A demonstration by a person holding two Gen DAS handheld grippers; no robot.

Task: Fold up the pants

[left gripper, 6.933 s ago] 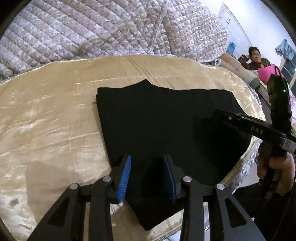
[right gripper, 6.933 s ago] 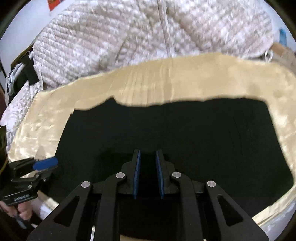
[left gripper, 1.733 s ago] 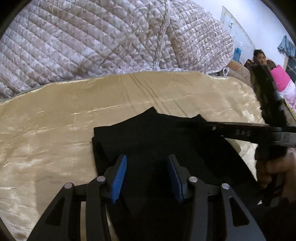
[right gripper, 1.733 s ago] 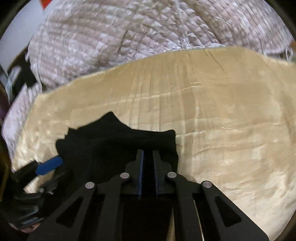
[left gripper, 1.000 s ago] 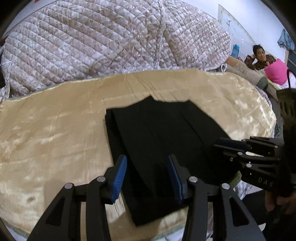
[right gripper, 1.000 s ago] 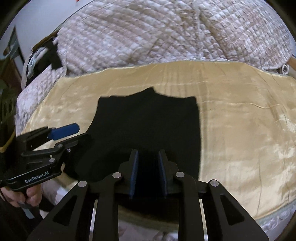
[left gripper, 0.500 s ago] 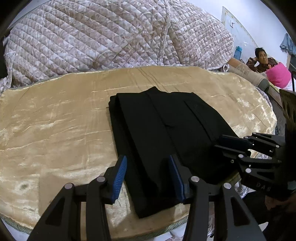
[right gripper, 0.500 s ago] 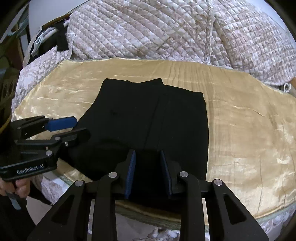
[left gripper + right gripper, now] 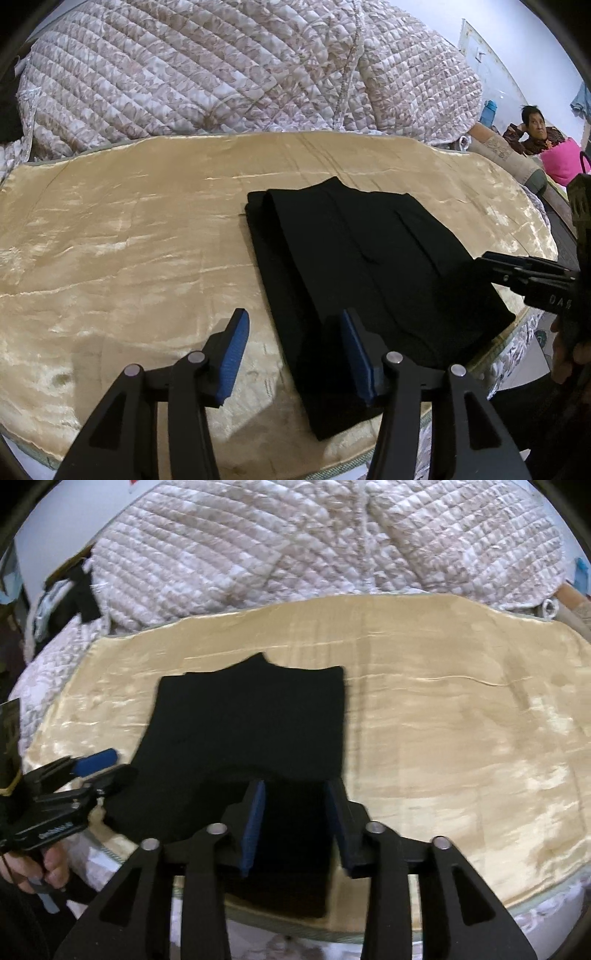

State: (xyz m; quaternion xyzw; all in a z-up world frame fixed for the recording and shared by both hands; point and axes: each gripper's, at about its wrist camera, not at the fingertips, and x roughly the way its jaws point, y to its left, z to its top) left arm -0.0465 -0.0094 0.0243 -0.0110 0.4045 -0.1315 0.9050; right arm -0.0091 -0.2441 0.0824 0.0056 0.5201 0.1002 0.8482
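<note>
Quilted bedding (image 9: 221, 74) behind gold bed cover (image 9: 110, 240). Black pants (image 9: 362, 266) folded, lying flat near cover's near edge, end overhanging. Left claw (image 9: 293, 350) and right claw (image 9: 295, 812) both spread, empty, hovering above. Risks: slick satin letting stack slide off edge; careless nudge undoing layers.

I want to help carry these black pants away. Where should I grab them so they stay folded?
Probably the near end of the pants, which lies at the edge of the gold cover closest to both grippers. Come from that near side and pinch all the stacked layers at once. The layers show along the left edge, so grabbing only the top one would likely unfold them.
</note>
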